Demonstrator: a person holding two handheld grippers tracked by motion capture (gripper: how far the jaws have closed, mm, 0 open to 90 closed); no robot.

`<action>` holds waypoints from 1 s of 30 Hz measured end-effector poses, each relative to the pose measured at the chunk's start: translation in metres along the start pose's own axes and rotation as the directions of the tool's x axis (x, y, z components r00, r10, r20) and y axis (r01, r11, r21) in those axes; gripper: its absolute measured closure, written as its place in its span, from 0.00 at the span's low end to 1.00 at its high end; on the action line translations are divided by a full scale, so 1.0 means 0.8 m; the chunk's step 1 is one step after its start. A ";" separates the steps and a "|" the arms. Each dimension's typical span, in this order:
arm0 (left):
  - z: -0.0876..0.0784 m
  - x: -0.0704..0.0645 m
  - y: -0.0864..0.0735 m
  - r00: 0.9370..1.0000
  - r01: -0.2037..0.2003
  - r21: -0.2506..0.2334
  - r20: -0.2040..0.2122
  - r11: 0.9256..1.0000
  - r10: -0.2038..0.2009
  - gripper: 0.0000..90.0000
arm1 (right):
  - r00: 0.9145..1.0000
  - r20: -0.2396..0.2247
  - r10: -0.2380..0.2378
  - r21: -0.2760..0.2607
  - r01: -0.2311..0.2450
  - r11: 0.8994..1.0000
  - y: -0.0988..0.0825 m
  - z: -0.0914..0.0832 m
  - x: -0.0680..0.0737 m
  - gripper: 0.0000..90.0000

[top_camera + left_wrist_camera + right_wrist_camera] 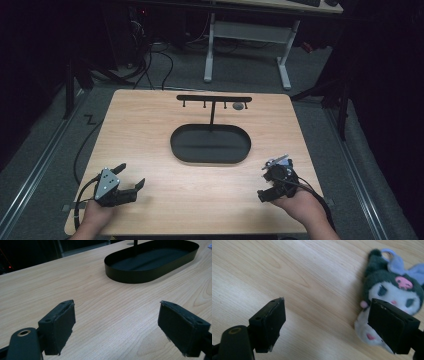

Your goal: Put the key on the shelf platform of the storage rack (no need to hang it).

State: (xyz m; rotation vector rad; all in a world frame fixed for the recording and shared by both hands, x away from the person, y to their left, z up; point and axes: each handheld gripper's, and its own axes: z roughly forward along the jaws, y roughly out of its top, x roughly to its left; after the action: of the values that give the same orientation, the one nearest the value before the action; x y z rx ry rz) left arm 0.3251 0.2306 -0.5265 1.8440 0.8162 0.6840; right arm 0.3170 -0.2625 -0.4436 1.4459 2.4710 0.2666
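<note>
Centring the wide-open, empty right hand-held gripper [327, 327] over the plush toy [390, 293] near the desk's [150, 130] right edge should secure it.

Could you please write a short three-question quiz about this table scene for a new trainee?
1. True or false: the plush toy is lying inside the black oval tray.
2. Which hand-held gripper is nearest the plush toy? A) left hand-held gripper B) right hand-held gripper
3. Fill in: the jaws of the left hand-held gripper stand ____, with bare wooden table between them.

Key:
1. False; it lies on the table by the right hand-held gripper.
2. B
3. open
</note>
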 end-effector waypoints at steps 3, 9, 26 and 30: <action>0.000 0.000 0.000 1.000 0.001 0.002 -0.002 1.000 -0.001 0.17 | 1.000 0.007 0.020 -0.001 -0.020 1.000 -0.006 -0.004 -0.011 0.17; 0.000 0.000 0.000 1.000 -0.001 0.003 -0.001 1.000 0.001 0.17 | 0.998 0.027 0.059 -0.004 -0.059 0.998 -0.017 -0.009 -0.032 0.17; 0.001 0.000 0.000 1.000 -0.002 0.005 -0.002 1.000 0.002 0.17 | 0.981 0.006 0.193 0.025 -0.193 0.981 -0.038 0.010 -0.071 0.17; 0.001 0.000 0.000 1.000 -0.003 0.007 0.000 1.000 0.003 0.17 | 0.976 -0.015 0.215 0.017 -0.215 0.976 -0.038 0.015 -0.074 0.19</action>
State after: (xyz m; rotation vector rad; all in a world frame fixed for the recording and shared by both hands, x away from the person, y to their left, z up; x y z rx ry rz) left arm 0.3253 0.2302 -0.5265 1.8513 0.8172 0.6842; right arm 0.3235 -0.3290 -0.4561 1.7271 2.3342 0.3033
